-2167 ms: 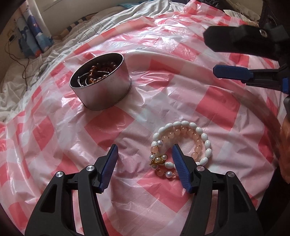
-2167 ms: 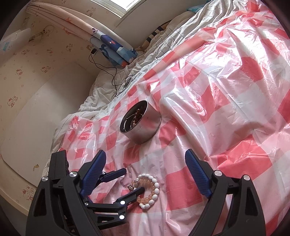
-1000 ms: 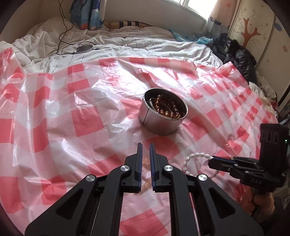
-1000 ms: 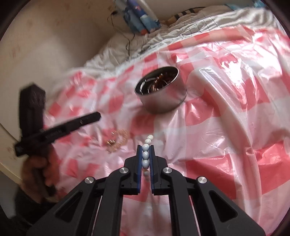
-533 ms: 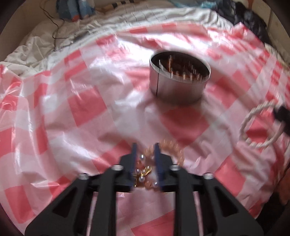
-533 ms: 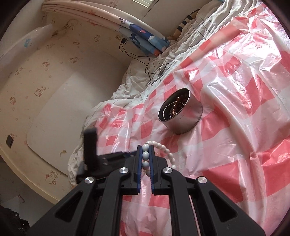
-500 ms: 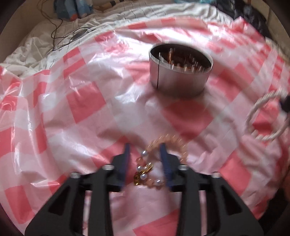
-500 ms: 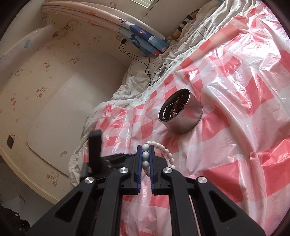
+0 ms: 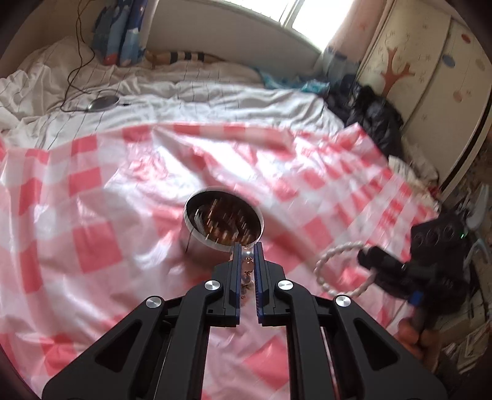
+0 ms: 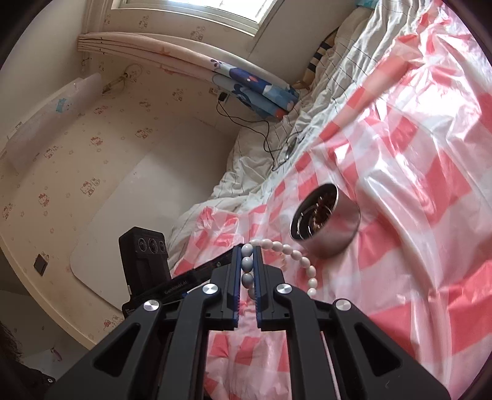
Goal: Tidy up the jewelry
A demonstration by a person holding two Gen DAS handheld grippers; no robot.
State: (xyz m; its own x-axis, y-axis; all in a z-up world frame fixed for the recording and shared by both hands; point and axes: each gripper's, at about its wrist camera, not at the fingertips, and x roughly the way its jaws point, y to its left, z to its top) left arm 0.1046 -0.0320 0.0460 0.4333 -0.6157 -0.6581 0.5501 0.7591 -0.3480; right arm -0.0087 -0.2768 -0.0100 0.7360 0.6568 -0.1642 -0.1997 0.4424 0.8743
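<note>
As seen from left wrist: left gripper point(image 9: 247, 258), jaws just closed, clamped on pink bead bracelet point(image 9: 247, 267), lifted before metal tin point(image 9: 223, 225); checked plastic sheet point(image 9: 92, 215) spread on bed. From right wrist: right gripper point(image 10: 247, 261) pinched on white bead bracelet point(image 10: 295, 255), near tin; papered wall point(image 10: 92, 138) behind.

We see daylight from window point(image 9: 310, 18), blown out white. Glare streaks across glossy checked sheet point(image 10: 409, 160). Left view smeared by motion: tin point(image 9: 223, 226) and white bead loop point(image 9: 341, 267) blurred; black gripper frame sharp. Right view crisp. Both views bend strongly at edges, corners fall to dark rim. We find shadows soft.
</note>
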